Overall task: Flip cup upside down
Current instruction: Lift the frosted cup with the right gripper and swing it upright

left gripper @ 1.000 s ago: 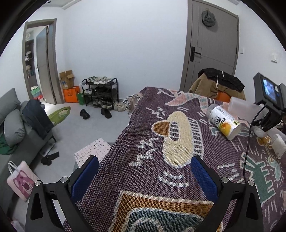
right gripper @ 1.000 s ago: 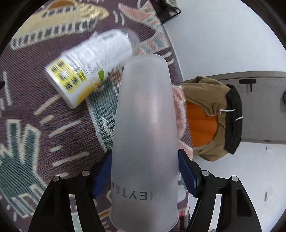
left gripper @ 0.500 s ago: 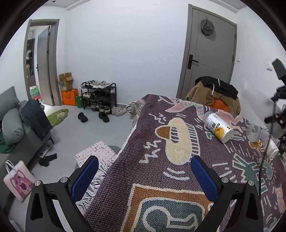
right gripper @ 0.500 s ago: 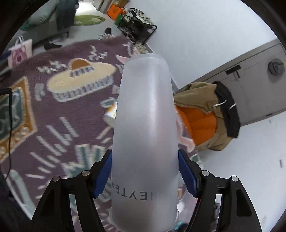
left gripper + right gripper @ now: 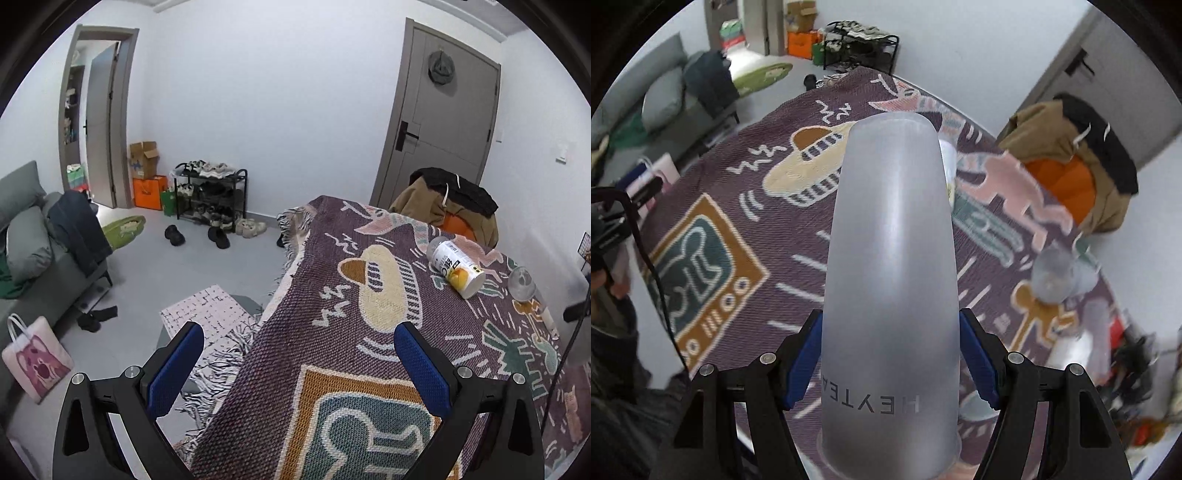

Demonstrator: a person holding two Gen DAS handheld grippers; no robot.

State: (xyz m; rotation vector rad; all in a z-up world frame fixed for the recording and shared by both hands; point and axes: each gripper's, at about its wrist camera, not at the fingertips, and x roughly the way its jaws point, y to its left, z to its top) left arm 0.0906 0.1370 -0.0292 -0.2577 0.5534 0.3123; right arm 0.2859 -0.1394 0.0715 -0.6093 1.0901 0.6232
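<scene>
A tall frosted plastic cup (image 5: 890,258) marked HEYTEA fills the middle of the right wrist view. My right gripper (image 5: 890,354) is shut on it near its rim end, with the closed base pointing away from the camera, held above the patterned tablecloth (image 5: 738,221). My left gripper (image 5: 295,369) is open and empty over the near left part of the cloth (image 5: 351,369). The held cup is out of the left wrist view.
A white labelled can (image 5: 456,267) lies on its side at the far right of the table. A clear upturned cup (image 5: 521,284) stands beyond it and also shows in the right wrist view (image 5: 1052,277). A chair with jackets (image 5: 450,206) stands behind the table.
The right gripper has lifted and swung with the cup, so its view turned from straight down at the can to across the whole table. The left gripper rose and drew back a little.
</scene>
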